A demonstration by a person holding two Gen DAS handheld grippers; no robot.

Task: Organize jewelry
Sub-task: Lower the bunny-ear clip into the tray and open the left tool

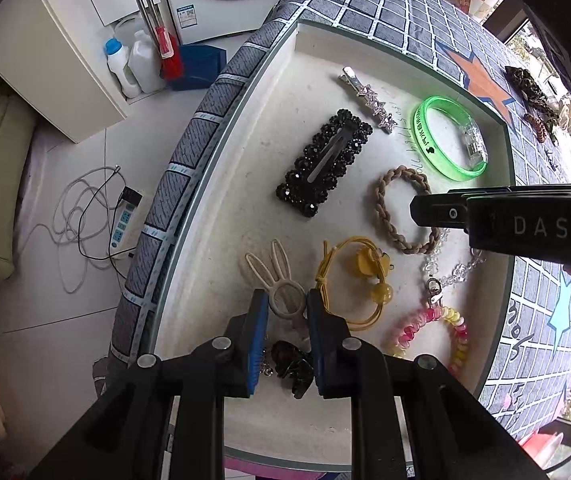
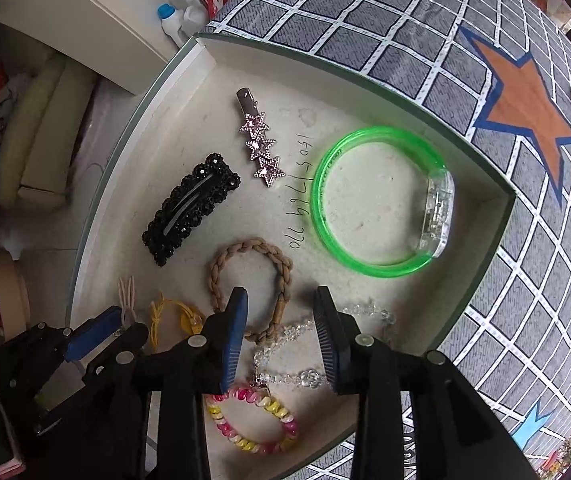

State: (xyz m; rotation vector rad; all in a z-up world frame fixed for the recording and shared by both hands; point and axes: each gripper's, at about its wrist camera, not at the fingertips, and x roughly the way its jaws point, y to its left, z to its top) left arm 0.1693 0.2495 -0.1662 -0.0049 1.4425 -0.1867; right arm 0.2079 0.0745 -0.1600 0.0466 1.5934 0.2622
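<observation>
tray: shallow cream box on checked grey cloth over surface, most jewelry already inside
inside tray, far end: star clip, black beaded clip, green bangle, well spaced, none touching
inside tray, middle: braided tan band, with clear bead chain overlapping its near edge
inside tray, near end: pink-yellow coil tie, yellow cord tie, bunny-ear clip, dark claw clip
left claw: pointing down over tray's near end, jaws narrow, closed on loop of bunny-ear clip; dark claw clip lies below between fingers, looks loose
right claw: pointing down over bead chain and braided band, jaws parted to middling width, pads clear of chain, nothing gripped
bead chain status: lying on tray floor between right fingers, looks just put down
outside tray: dark patterned scrunchie and small brown coil tie on cloth beyond far wall, a few more small bits by them, too small to name
progress: well along, nine pieces in tray, a handful left on cloth
left to do: release bunny-ear clip, fetch pieces from cloth, maybe pull chain off braided band
</observation>
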